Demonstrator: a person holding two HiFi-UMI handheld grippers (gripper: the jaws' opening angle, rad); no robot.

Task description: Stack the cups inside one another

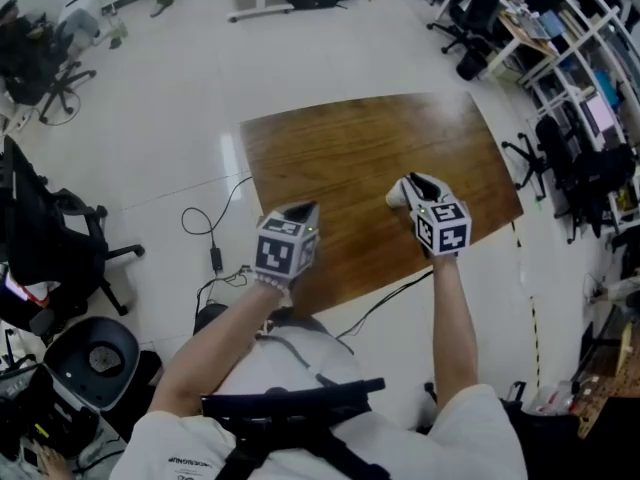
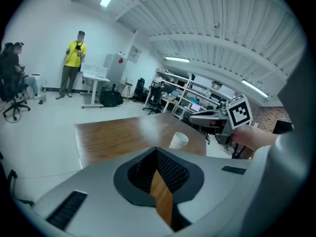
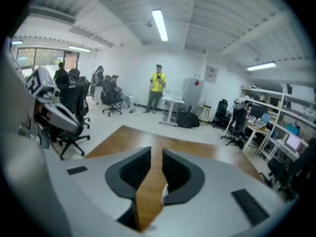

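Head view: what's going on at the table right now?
A person holds a gripper in each hand over the wooden table. The white cups stand on it in what looks like a single nested stack, and neither gripper touches them. The right gripper hangs close by the stack with its jaws apart and nothing between them. The left gripper is off to the side, jaws together and empty.

Office lab, desks (image 3: 174,102), swivel chairs (image 3: 69,113), shelves (image 2: 197,90)
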